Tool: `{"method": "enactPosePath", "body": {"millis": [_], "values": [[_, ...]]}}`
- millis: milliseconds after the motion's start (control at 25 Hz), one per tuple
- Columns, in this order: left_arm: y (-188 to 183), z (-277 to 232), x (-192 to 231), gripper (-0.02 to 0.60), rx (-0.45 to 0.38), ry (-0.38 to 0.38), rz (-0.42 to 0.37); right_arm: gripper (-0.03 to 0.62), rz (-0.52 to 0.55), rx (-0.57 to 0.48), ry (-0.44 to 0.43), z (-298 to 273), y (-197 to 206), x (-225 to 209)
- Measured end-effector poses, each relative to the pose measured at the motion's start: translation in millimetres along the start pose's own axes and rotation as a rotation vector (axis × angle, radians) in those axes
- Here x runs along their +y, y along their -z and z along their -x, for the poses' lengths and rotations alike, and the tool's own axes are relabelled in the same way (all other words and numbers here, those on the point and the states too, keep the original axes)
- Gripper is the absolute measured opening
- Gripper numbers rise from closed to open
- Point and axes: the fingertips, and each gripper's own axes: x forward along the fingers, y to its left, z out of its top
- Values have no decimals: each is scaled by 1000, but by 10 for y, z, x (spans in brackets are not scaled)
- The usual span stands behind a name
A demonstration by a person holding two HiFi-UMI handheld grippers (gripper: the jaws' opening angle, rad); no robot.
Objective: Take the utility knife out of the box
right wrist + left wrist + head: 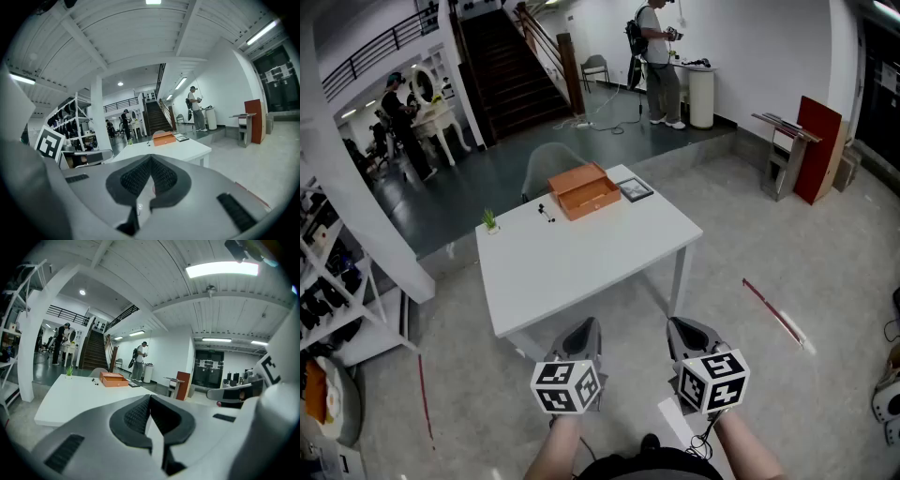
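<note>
An orange box (584, 190) stands near the far edge of the white table (581, 258), its lid folded back. No utility knife shows in any view. Both grippers hover short of the table's near edge, well away from the box. My left gripper (581, 335) is shut with nothing in it, and so is my right gripper (684, 330). In the left gripper view the shut jaws (150, 397) point over the table toward the box (112, 379). The right gripper view shows its shut jaws (151, 157) with the box (163, 138) far ahead.
On the table by the box lie a dark framed tablet (635, 189), a small black item (546, 213) and a tiny green plant (490, 221). A grey chair (551, 159) stands behind the table. Shelving (323, 281) is at the left, a person (659, 66) at the back.
</note>
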Motion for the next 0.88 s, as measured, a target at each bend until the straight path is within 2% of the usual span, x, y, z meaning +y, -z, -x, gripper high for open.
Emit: {"method": "enactPosePath", "body": {"millis": [240,440,800,880], "values": [[197,71,-122,14,76,17,-27,0,-14,41,10,211,168,-42],[191,25,-34,15,69,-22,-36,0,-32,33,-1,147,195,-117],[174,-115,-74,20,64,-8,-35,0,-39,46,-14,82,258,-225],[168,-161,-54,46,63,-14,-21,0,-42,48,-18,38,252,-256]]}}
